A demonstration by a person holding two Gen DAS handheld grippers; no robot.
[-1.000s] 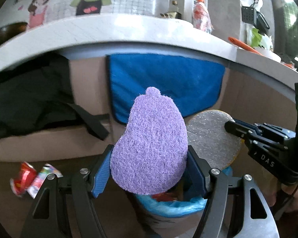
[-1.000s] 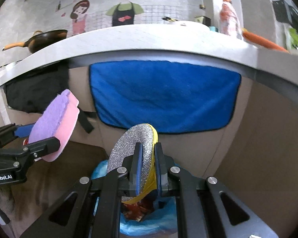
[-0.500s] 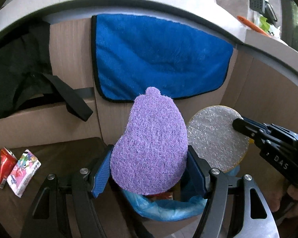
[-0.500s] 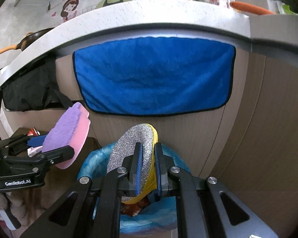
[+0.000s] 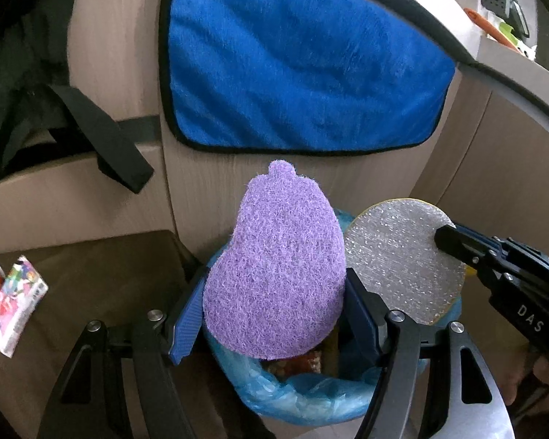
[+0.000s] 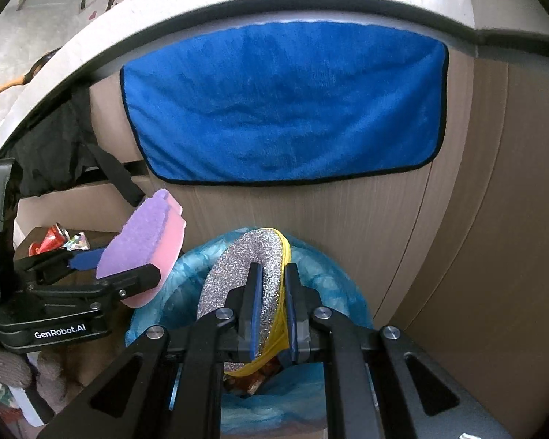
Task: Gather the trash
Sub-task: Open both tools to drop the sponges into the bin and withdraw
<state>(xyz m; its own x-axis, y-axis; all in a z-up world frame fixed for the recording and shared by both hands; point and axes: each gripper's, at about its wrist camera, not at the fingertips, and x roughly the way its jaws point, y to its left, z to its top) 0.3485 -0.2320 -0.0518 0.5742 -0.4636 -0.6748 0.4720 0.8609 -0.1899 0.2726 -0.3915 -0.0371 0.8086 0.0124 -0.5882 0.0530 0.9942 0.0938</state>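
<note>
Drop step: left gripper (image 5: 274, 314) clamping purple sponge (image 5: 278, 274), right gripper (image 6: 272, 314) pinching silver scrubber (image 6: 252, 270), both above blue-lined bin (image 6: 329, 285); next, open w/ each over the mouth.

White letters "DAS" stand on the black body of the right gripper (image 5: 457, 245), seen at the right edge of the left wrist view. White "GenRobot.AI" stands on the black body of the left gripper (image 6: 128, 274), low at the left of the right wrist view. The printing on the colourful packet (image 5: 14, 301) is too blurred to read.
</note>
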